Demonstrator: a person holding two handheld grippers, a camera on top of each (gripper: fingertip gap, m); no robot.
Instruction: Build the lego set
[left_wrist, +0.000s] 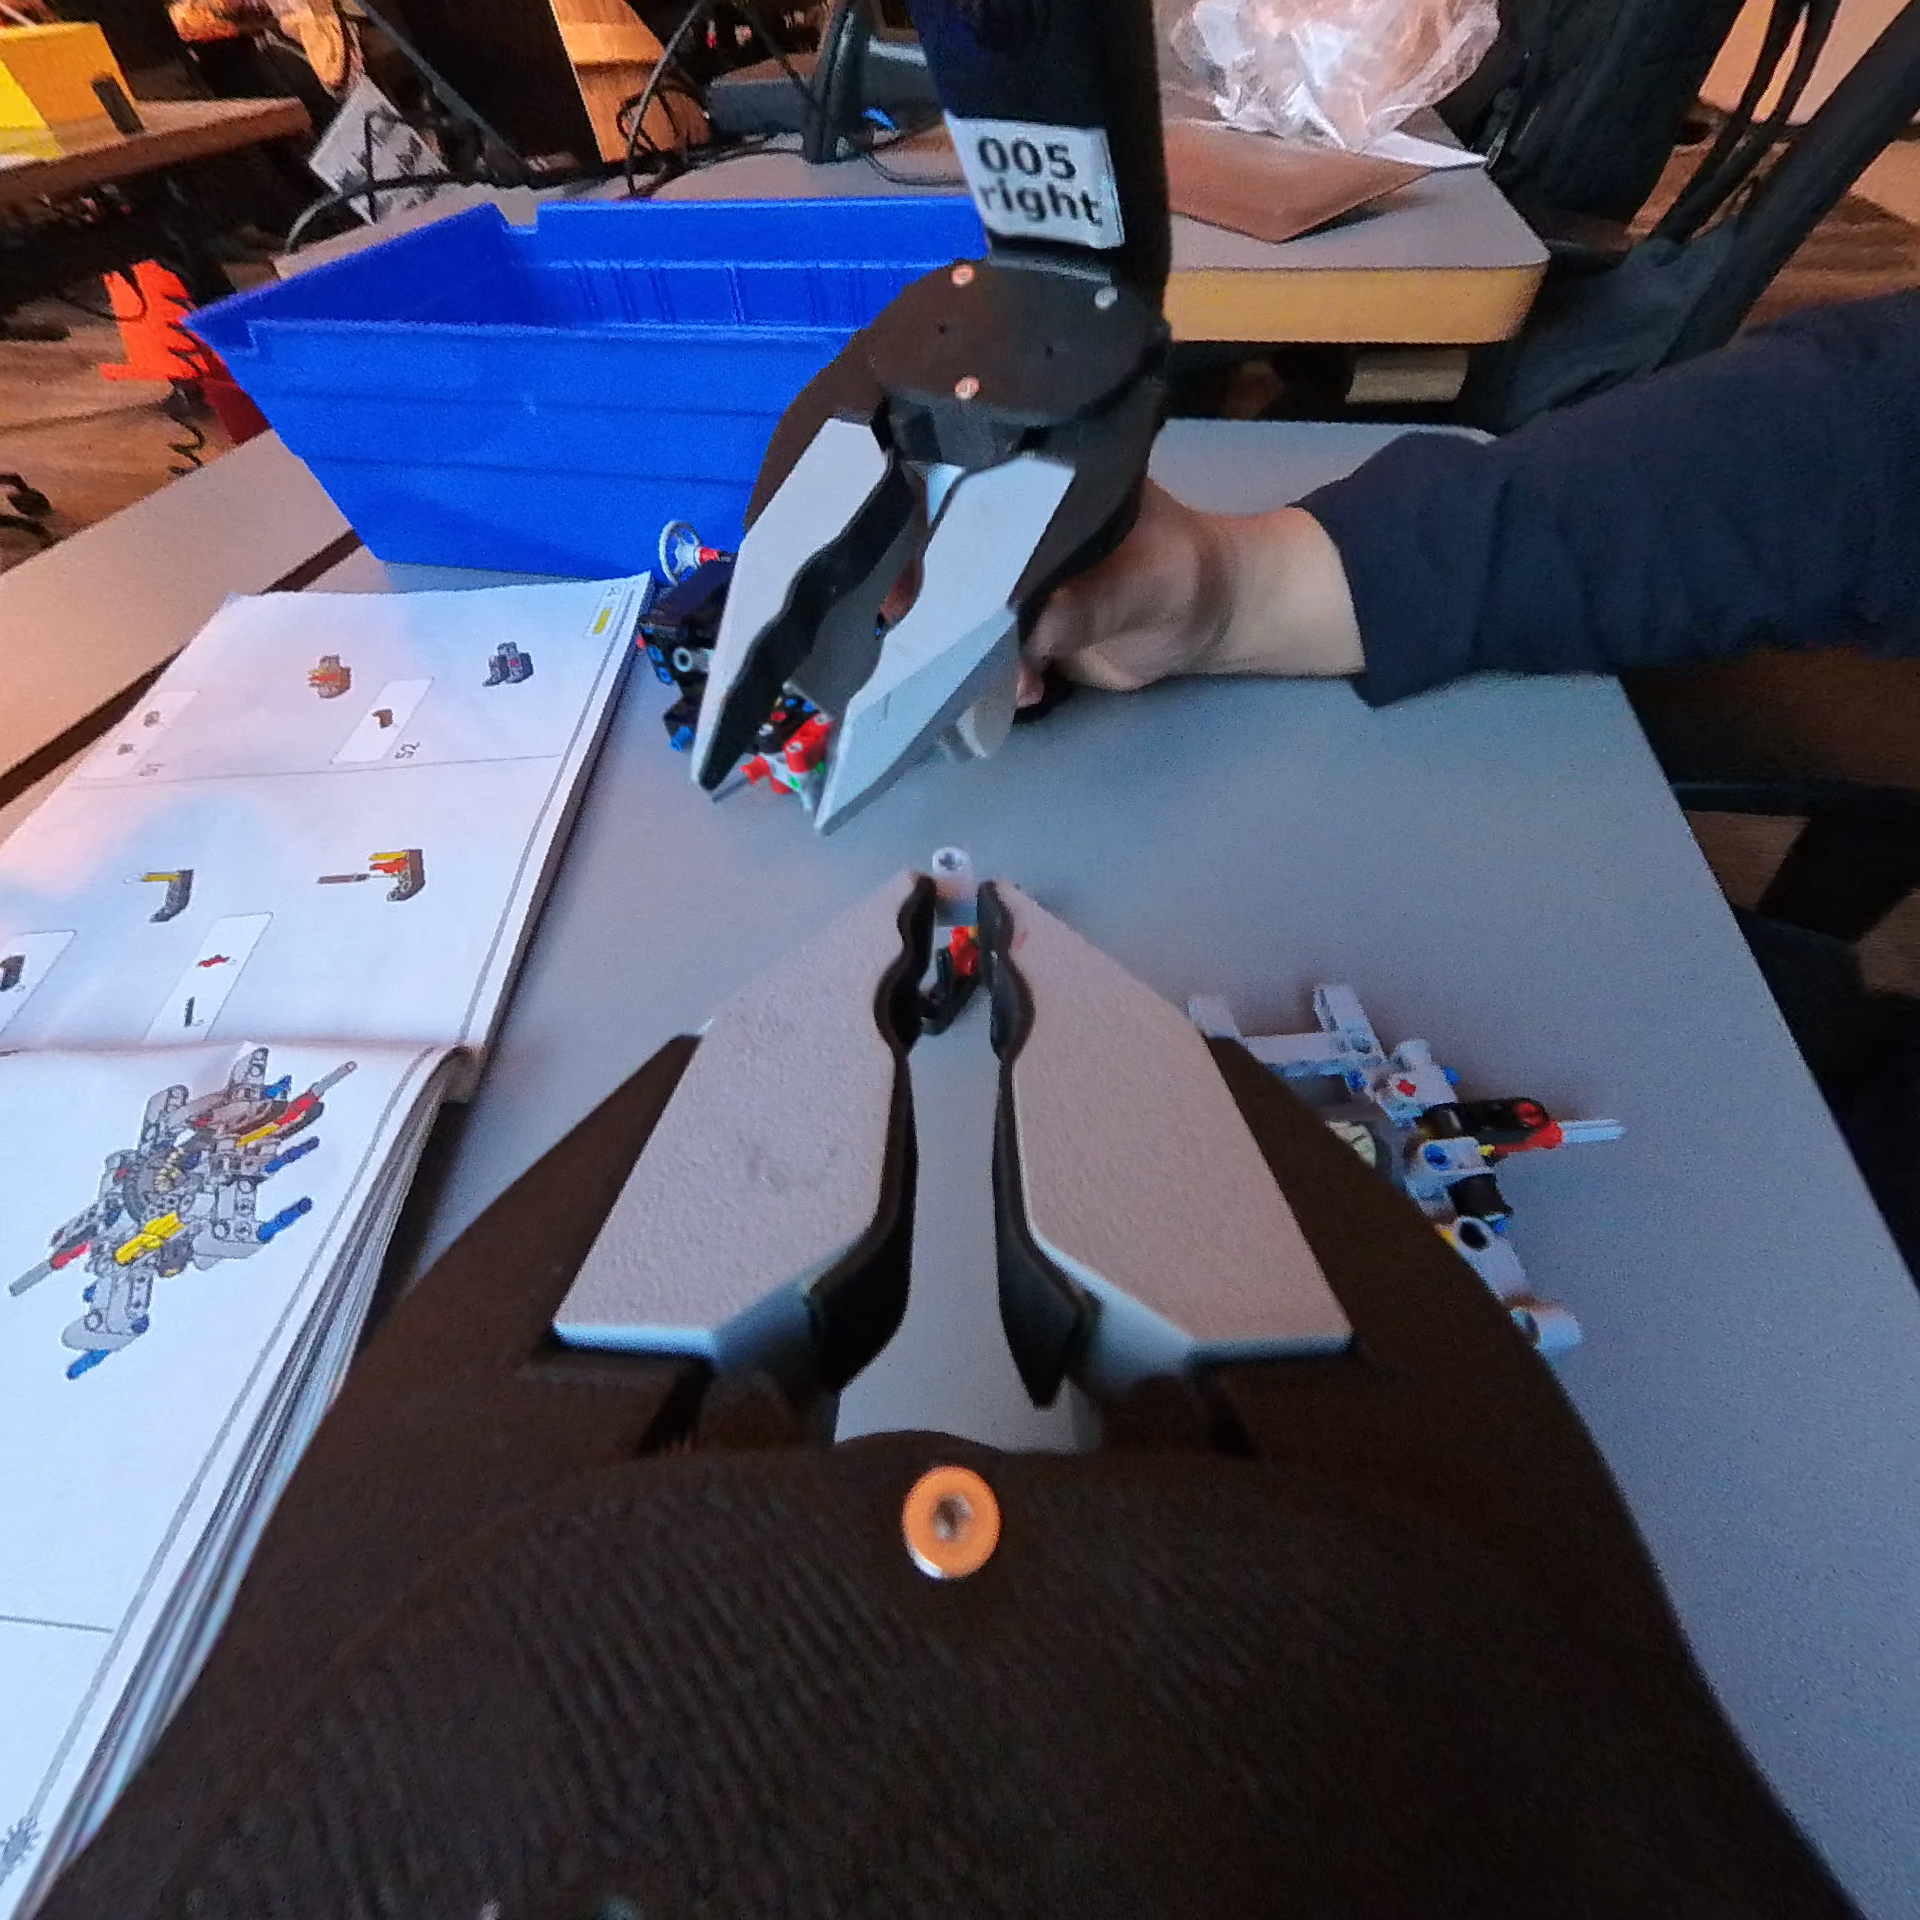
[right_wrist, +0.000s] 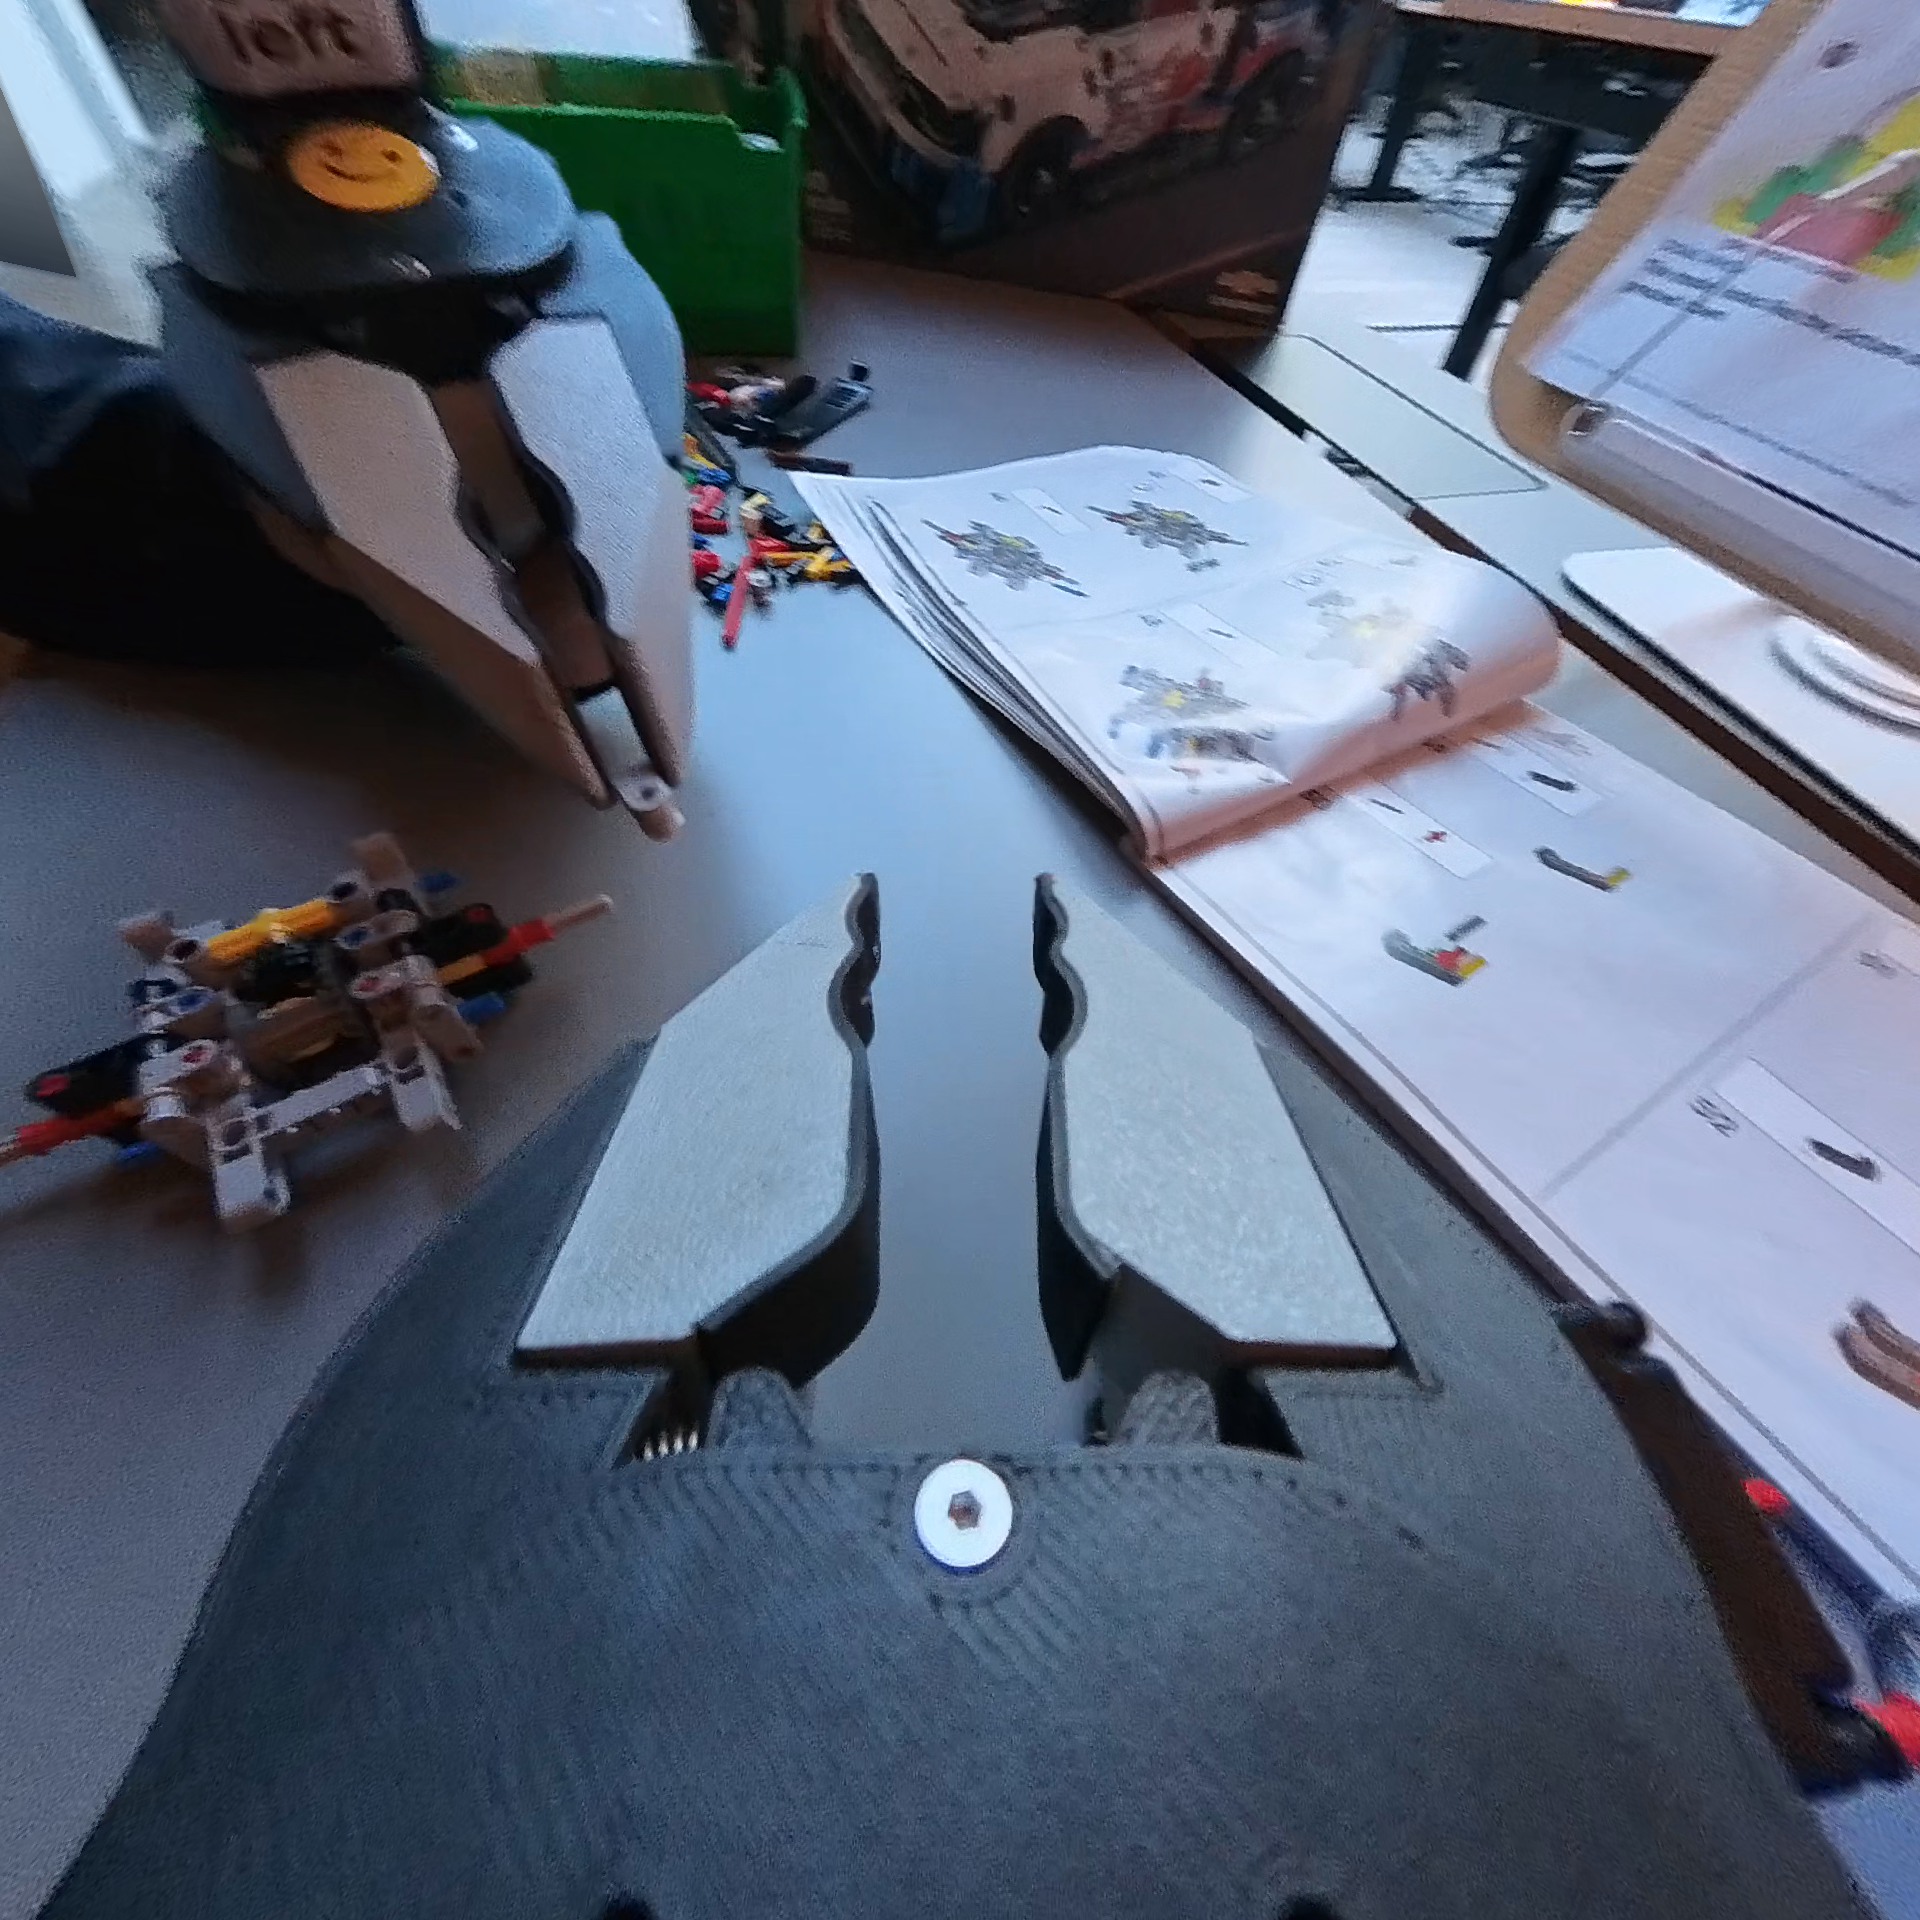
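Two grippers work over the grey table. The left gripper pinches a small grey connector piece between its fingertips, the stub projecting forward, presumably for presentation; red and black parts sit behind it. The right gripper stands spread with nothing between its pads. In the left wrist view a red-and-black brick cluster appears behind its tips; contact cannot be confirmed. One grey brick assembly, one open instruction booklet and one blue bin surround them.
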